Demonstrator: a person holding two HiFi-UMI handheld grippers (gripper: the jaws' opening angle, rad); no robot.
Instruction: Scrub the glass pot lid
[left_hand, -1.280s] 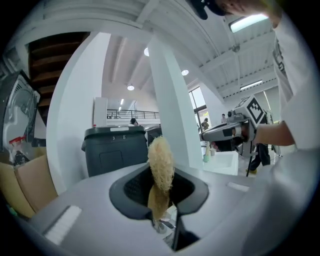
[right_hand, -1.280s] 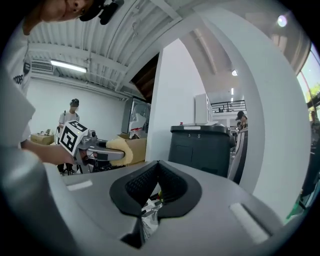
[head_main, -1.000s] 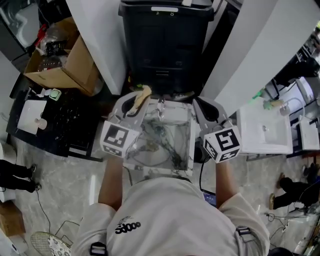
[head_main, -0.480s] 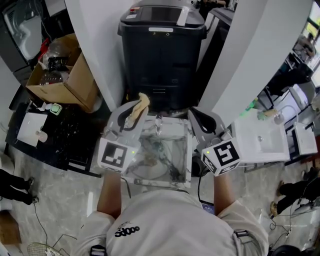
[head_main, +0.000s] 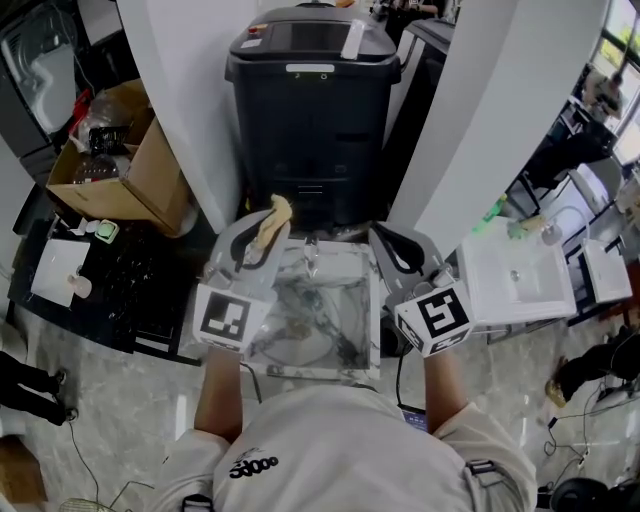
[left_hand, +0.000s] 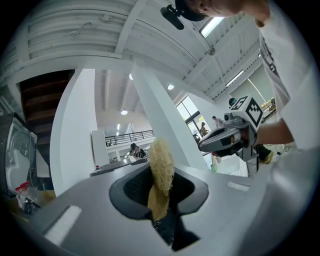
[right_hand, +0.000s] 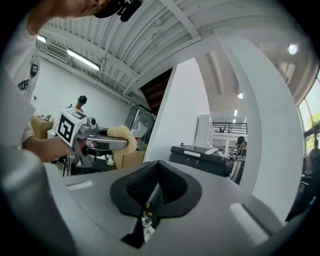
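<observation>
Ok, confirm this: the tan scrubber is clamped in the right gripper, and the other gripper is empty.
Wrong side: the tan scrubber is clamped in the left gripper, as the left gripper view shows; the right gripper is the empty one.

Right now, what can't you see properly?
- Glass pot lid: head view, lost among dim, cluttered shapes in the sink.
- Sink: both gripper views aim upward, away from it.
- Lower end of the loofah: left gripper view, buried in the left gripper.
</observation>
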